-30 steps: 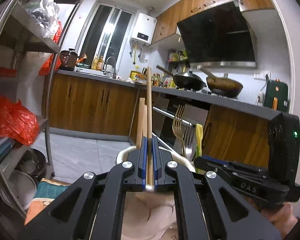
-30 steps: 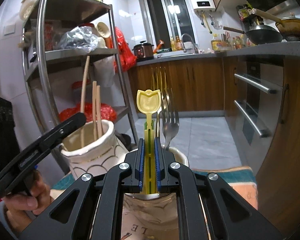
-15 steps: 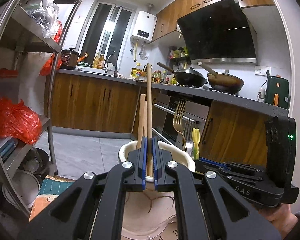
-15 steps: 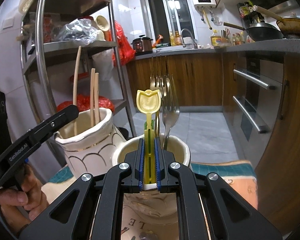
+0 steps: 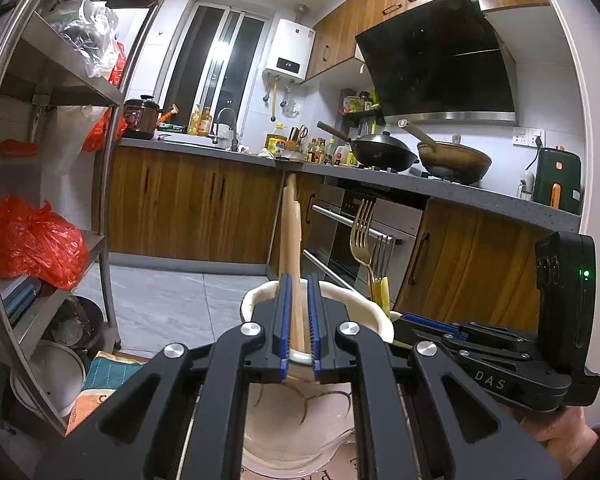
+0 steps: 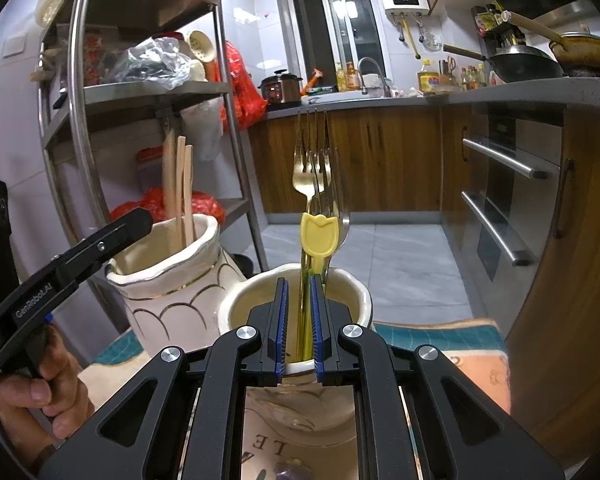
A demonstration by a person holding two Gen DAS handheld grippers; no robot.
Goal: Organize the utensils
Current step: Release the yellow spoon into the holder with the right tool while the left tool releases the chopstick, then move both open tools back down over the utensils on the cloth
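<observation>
Both grippers — left (image 5: 298, 328) over chopsticks (image 5: 294, 240), right (image 6: 299, 328) over yellow utensil (image 6: 318, 236) — stand parted; withdraw straight upward, avoiding snags.

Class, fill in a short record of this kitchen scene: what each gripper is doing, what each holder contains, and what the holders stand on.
left gripper: open, jaws either side of the chopsticks
right gripper: open, jaws flanking the yellow utensil
left holder: cream vase with gold lines, holds chopsticks
right holder: cream jar, holds forks and yellow utensil
surface: patterned cloth
</observation>
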